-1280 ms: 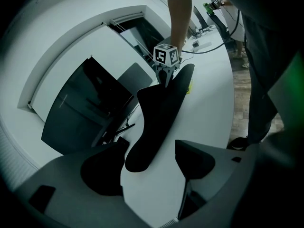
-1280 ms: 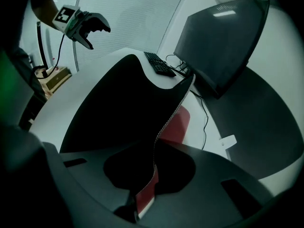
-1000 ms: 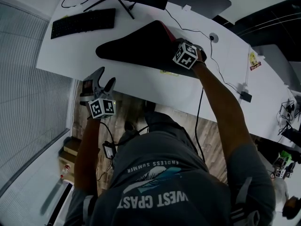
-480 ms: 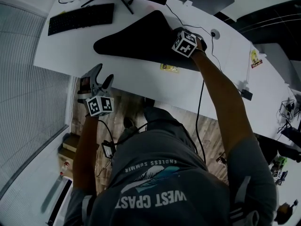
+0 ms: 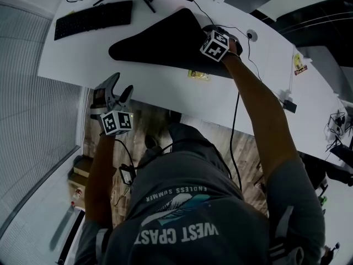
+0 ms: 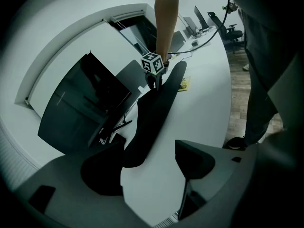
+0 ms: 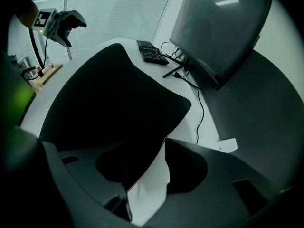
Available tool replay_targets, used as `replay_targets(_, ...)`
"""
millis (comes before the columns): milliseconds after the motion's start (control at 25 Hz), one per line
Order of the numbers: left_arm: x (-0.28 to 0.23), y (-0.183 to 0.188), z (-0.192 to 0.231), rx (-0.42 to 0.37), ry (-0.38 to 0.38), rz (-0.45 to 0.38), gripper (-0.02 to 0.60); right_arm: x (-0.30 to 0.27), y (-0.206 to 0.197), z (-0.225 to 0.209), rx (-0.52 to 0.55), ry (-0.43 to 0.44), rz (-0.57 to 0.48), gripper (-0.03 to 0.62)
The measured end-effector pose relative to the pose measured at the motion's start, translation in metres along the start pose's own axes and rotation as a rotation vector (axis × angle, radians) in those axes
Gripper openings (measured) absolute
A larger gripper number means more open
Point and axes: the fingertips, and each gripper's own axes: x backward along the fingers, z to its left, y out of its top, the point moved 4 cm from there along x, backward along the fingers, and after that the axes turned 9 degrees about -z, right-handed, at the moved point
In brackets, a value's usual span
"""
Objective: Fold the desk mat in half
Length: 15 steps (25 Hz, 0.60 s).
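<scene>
Desk mat (image 5: 160,43), in opening R gripper (image 7: 153,175), down-tilted

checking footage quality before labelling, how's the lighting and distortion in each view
Head view: dim overall, fisheye bows the white desk, and the desk mat is flat black with no fold detail. Left gripper view: heavy dark vignette, strong curving. Right gripper view: ceiling-light glare on the monitor; desk mat featureless there too.

Black desk mat (image 5: 160,43) (folded over) lies on the white desk (image 5: 165,90).
</scene>
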Motion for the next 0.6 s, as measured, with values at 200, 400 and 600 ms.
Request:
replay_targets(200, 0.008, -0.006, -0.001, 0.011, 0.011, -0.003, 0.348, -0.002, 0.000, -0.003, -0.001, -0.048, 0.030, 0.227)
replay_targets(400, 0.019, -0.009, -0.001, 0.017, 0.019, -0.007, 0.348, 0.001, -0.004, 0.001, -0.012, -0.049, 0.084, 0.227)
replay_targets(600, 0.031, -0.014, 0.010, 0.011, 0.046, -0.019, 0.345, 0.021, -0.002, 0.000, -0.030, -0.108, 0.097, 0.224)
